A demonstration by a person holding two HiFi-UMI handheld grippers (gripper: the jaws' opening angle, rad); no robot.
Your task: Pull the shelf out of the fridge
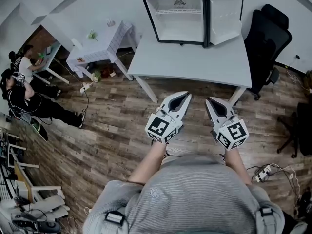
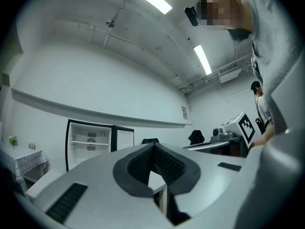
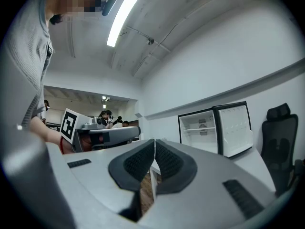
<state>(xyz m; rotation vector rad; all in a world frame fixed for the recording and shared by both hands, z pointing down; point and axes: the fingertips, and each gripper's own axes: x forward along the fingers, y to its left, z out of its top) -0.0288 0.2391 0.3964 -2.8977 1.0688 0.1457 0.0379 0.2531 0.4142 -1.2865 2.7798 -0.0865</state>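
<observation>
In the head view, the fridge (image 1: 178, 13) stands on the far end of a white table (image 1: 190, 62), and its door (image 1: 225, 18) is swung fully open to the fridge's right. The shelf (image 1: 181, 11) sits inside the fridge, high in the white cavity and pushed all the way in. The left gripper (image 1: 187, 95) and the right gripper (image 1: 208, 100) are held side by side well short of the fridge, off the table's near edge and over the wooden floor, with both tips pointing toward the fridge. A black office chair (image 1: 267, 43) stands just right of the fridge's open door. A small table (image 1: 97, 45) with a checked cloth stands left of the fridge, and two people (image 1: 29, 91) sit on the floor much farther to the left.

In the left gripper view, the left gripper's (image 2: 154, 144) ribbed pads meet at the tip and there is nothing between them. The fridge (image 2: 90, 144) shows well ahead and to the left of the jaws, with the shelf (image 2: 89, 142) lying level across its upper part. The right gripper (image 2: 238, 128) shows off to the right, on the side away from the fridge.

In the right gripper view, the right gripper's (image 3: 155, 141) jaws are pressed together and empty. The fridge (image 3: 202, 130) is ahead and to the right of the jaws, and the shelf (image 3: 202, 128) is in place inside it. The office chair (image 3: 279, 137) stands beyond the fridge's door (image 3: 236, 128).
</observation>
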